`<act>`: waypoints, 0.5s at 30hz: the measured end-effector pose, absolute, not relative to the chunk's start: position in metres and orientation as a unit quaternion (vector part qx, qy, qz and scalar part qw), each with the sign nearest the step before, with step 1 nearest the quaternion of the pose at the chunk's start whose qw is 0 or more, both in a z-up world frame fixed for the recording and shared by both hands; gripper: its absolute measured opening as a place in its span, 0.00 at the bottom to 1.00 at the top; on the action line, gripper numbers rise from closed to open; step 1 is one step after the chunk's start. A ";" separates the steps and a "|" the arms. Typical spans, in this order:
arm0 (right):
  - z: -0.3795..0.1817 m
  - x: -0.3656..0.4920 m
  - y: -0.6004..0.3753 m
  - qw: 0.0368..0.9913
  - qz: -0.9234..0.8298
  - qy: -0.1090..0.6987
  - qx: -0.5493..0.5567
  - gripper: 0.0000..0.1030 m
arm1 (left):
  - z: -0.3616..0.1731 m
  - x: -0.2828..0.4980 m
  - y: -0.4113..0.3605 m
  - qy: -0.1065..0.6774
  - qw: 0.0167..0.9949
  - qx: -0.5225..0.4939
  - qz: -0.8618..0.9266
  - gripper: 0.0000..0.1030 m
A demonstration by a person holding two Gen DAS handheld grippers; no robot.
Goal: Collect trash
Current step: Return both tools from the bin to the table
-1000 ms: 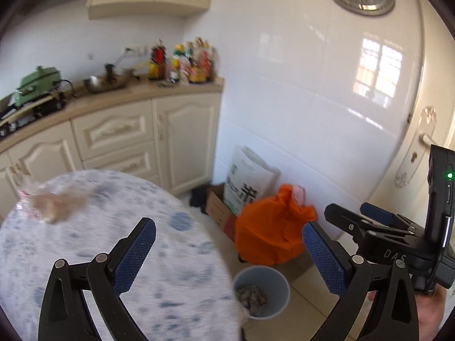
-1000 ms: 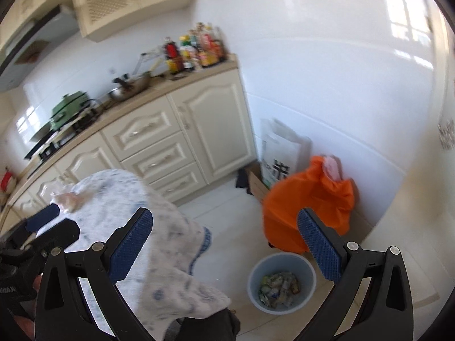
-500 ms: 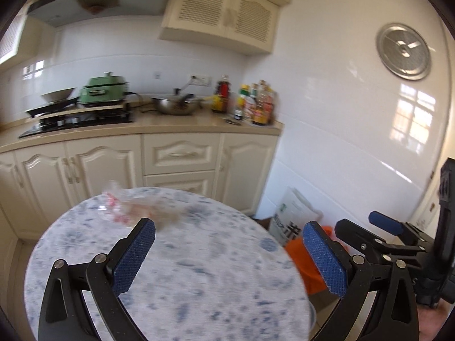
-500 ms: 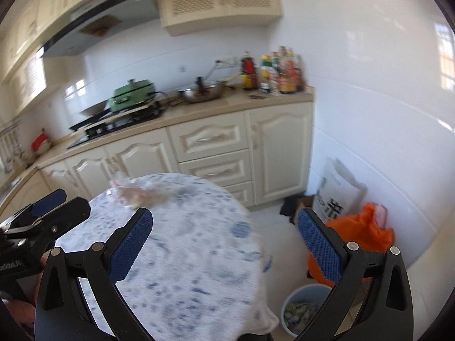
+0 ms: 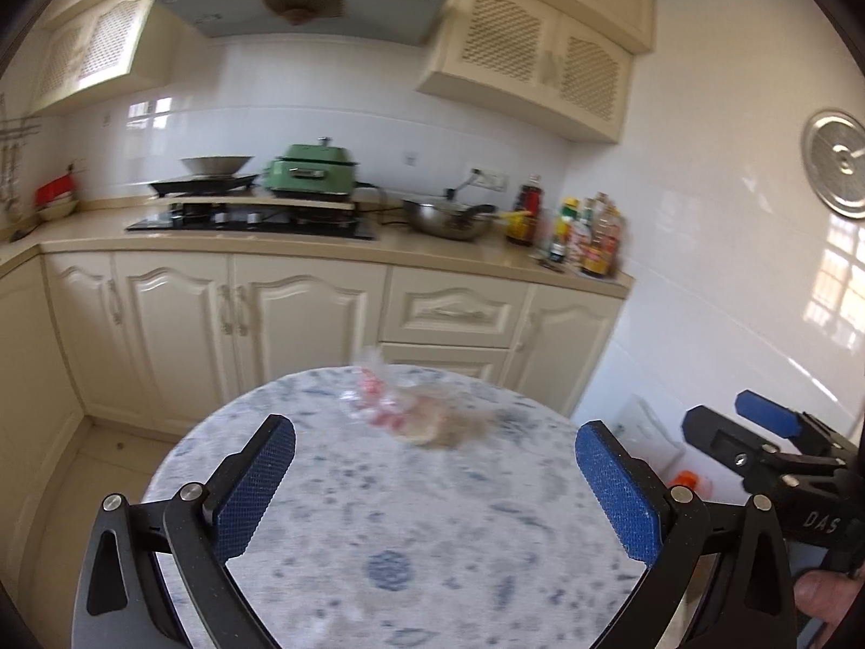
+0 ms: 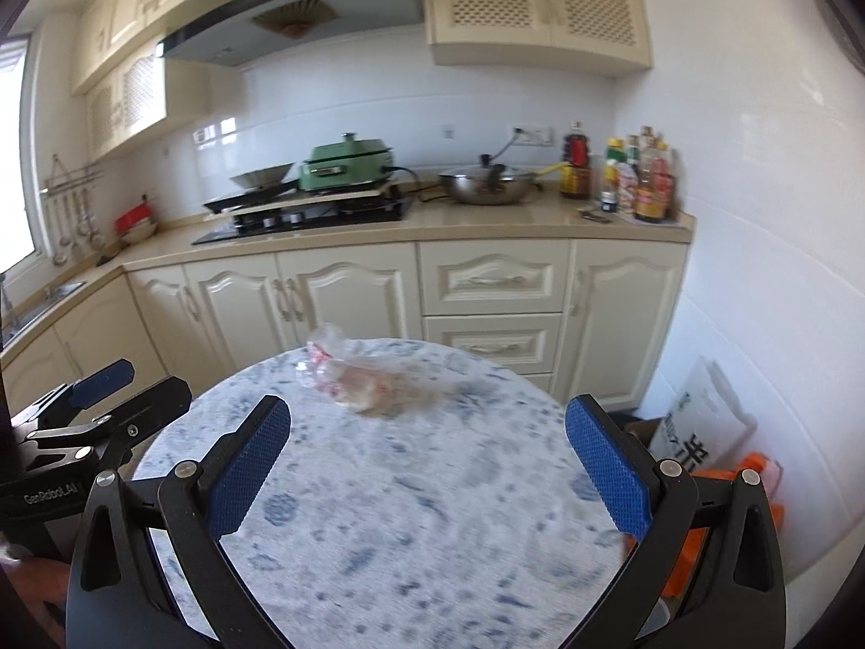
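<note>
A crumpled clear plastic bag [image 5: 400, 411] with red print lies on the far part of a round table [image 5: 411, 530] covered in a white cloth with blue specks. The same plastic bag [image 6: 362, 378] shows in the right wrist view, on the round table [image 6: 411, 514]. My left gripper [image 5: 432, 487] hangs open above the near half of the table, short of the bag, nothing between its fingers. My right gripper [image 6: 427, 465] is open too, likewise empty and short of the bag. The bin is out of sight.
Cream kitchen cabinets [image 5: 303, 313] and a counter with a stove, a green cooker [image 5: 311, 170], a wok [image 5: 448, 216] and bottles [image 5: 584, 238] run behind the table. An orange bag [image 6: 757, 492] and a white paper bag [image 6: 703, 427] stand on the floor at the right, by the tiled wall.
Both cameras swung up and left from the floor bin and orange bag toward the table. The plastic bag now lies centred ahead of both open grippers.
</note>
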State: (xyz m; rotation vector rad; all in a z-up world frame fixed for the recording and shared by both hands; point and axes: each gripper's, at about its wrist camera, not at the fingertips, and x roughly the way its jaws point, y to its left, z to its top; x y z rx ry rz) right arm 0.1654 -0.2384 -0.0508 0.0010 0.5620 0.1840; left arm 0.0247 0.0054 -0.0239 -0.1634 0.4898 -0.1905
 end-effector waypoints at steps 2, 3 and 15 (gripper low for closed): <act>-0.055 0.171 -0.229 0.955 0.099 0.280 -0.004 1.00 | -0.028 0.028 0.016 0.246 0.962 -0.086 -0.083 0.99; -0.058 0.175 -0.224 0.954 0.102 0.283 -0.007 1.00 | -0.030 0.029 0.020 0.247 0.962 -0.088 -0.077 0.99; -0.124 0.252 -0.183 0.927 0.132 0.352 -0.014 1.00 | -0.063 0.097 0.046 0.275 0.958 -0.075 -0.034 0.99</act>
